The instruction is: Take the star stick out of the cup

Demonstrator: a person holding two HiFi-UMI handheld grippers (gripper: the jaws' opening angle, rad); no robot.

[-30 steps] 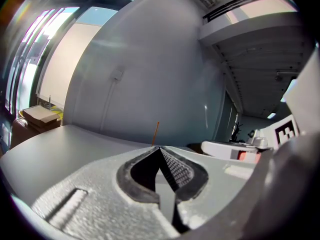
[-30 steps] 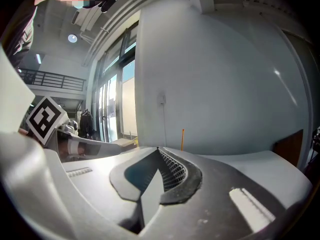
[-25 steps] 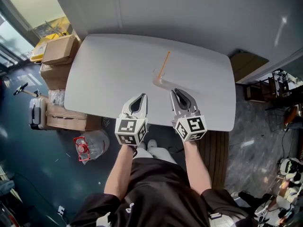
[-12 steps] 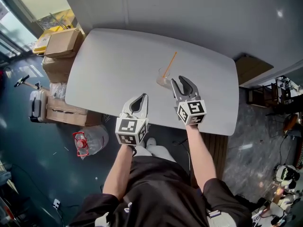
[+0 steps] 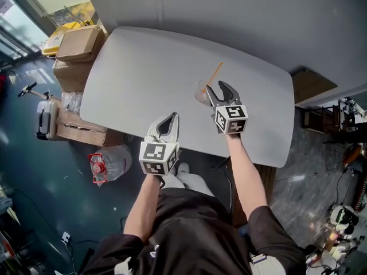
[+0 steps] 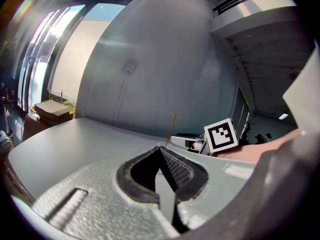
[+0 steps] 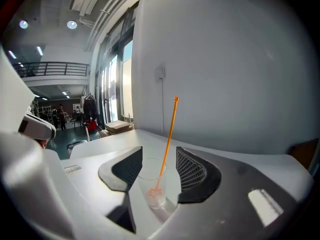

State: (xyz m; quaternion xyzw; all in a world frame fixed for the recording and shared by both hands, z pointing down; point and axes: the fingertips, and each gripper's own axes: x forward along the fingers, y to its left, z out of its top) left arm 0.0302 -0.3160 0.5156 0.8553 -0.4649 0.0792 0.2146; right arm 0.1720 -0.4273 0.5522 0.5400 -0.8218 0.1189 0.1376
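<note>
Two jaws of the right claw [image 7: 159,153], just opened wide, flanked the clear cup [image 7: 151,186] on the bench [image 5: 143,73] without pressing, likely to steady it, the star stick [image 7: 170,129] leaning inside, while the left claw [image 5: 167,122] idled, pressed together.

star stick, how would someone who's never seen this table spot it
On the big grey table, right of its middle, stands a clear cup. The star stick leans out of it: a thin orange rod, star end down, the table's only coloured thing.
</note>
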